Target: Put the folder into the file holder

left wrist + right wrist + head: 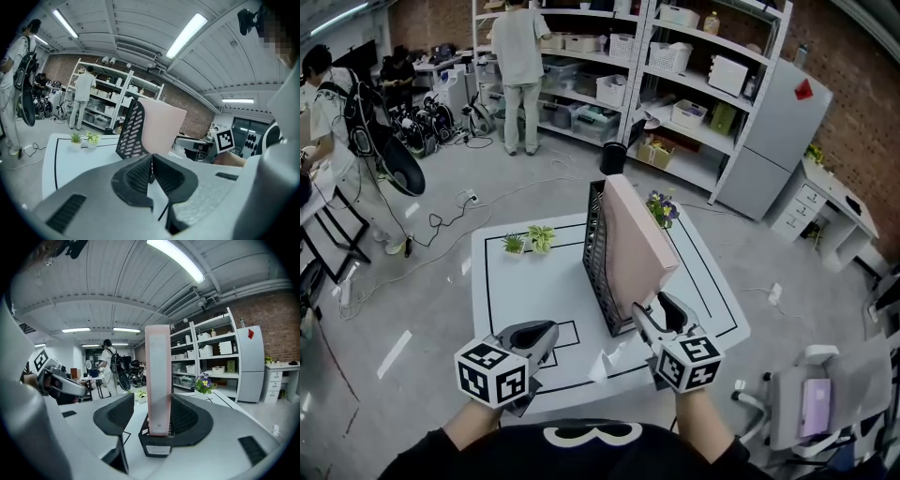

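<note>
The folder [642, 248] is light, stiff and smooth: grip its 6 o'clock edge. Your right tongs [152, 408] stand wide, gripping nothing. Your left tongs [151, 164] are pinched together, empty.

left hand-held gripper [539, 335]: jaws together | right hand-held gripper [659, 312]: jaws apart

Bright ceiling tubes [187, 35] light evenly; fisheye bends edges, corners dark.

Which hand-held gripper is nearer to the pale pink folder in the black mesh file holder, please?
Right. The right hand-held gripper is at the near end of the pale pink folder, jaws apart; the left hand-held gripper is well off to its left.
</note>
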Tool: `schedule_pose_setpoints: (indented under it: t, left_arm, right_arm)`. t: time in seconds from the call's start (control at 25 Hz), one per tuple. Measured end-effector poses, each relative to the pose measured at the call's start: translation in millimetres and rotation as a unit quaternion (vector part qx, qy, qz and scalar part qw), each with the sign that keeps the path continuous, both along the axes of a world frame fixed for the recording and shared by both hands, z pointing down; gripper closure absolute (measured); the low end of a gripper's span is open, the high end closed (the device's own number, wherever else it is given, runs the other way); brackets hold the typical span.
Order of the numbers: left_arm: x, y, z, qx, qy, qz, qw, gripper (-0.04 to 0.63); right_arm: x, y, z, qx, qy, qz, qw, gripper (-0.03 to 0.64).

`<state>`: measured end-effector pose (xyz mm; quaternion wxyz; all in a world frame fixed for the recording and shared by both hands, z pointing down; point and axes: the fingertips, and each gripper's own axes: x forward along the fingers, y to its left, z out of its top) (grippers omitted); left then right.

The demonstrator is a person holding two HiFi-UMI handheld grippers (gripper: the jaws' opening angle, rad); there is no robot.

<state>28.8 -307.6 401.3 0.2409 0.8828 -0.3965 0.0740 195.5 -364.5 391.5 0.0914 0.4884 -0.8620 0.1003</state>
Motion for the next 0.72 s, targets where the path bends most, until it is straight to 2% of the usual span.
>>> schedule_pose_setpoints:
  t: [0.16,0.24,0.28,0.36,0.4,0.72]
  left_arm:
    - [29.2,13.3,-25.7,0.018,0.016,-0.004,0.9997,0.583]
    - [45.6,24.5,-39.8,0.031,0.023,-0.004,0.9992,0.581]
    - [54.4,31.3,-46.2,0.038,0.026,-0.001,0.9989,0.582]
    - [73.5,47.5,-56.1,0.051,0.03,0.011,0.9982,0.582]
    - [82.7,56.3,-60.0,0.057,0.031,0.016,0.9978,0.583]
    - [116.7,113.3,-80.2,0.095,0.032,0.022,0.9947,0.581]
  right_arm:
    - [10.6,35.5,-26.9,-0.002,-0.014,-0.048,0.999,0.388]
    - [8.7,61.9,-40.6,0.001,-0.028,-0.1,0.995,0.397]
    - [5.7,77.4,-45.7,0.001,-0.037,-0.135,0.99,0.43]
    - [5.2,106.0,-52.5,-0.002,-0.058,-0.188,0.981,0.554]
    - [9.1,116.7,-54.1,-0.004,-0.066,-0.198,0.978,0.601]
    - [30.6,165.1,-74.7,0.019,-0.136,-0.214,0.967,0.614]
